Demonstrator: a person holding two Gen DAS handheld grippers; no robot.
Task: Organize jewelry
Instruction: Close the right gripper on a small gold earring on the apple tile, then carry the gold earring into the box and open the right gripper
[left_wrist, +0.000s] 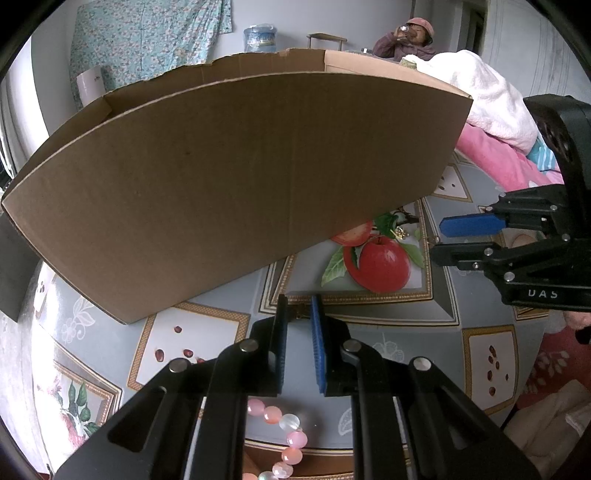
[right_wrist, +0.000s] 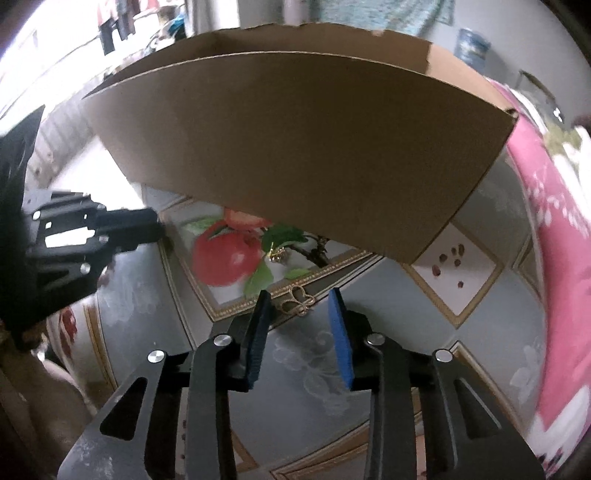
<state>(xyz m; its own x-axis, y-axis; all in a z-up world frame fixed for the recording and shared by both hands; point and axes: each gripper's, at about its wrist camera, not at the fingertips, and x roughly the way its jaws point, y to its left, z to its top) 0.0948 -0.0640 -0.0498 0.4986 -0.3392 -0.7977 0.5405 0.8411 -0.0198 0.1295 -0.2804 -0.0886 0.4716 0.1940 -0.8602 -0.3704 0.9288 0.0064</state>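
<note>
A gold butterfly-shaped piece (right_wrist: 300, 301) lies on the tablecloth between the fingertips of my right gripper (right_wrist: 299, 301); the blue pads stand apart from it, so the gripper is open. A second small gold piece (right_wrist: 277, 254) (left_wrist: 400, 232) rests on the printed apple. A pink and white bead bracelet (left_wrist: 288, 435) lies under my left gripper (left_wrist: 299, 314), whose jaws are nearly together; a gold-brown speck shows at the tips, and I cannot tell whether it is held. The open cardboard box (left_wrist: 221, 166) (right_wrist: 295, 147) stands just beyond both grippers. The right gripper (left_wrist: 439, 240) enters the left wrist view from the right, and the left gripper (right_wrist: 155, 225) enters the right wrist view from the left.
The tablecloth (left_wrist: 369, 332) is grey with fruit prints. Pink bedding (left_wrist: 498, 162) (right_wrist: 546, 221) and a white towel (left_wrist: 480, 96) border the table on the right. A person (left_wrist: 406, 40) sits far behind the box, near a water jug (left_wrist: 260, 37).
</note>
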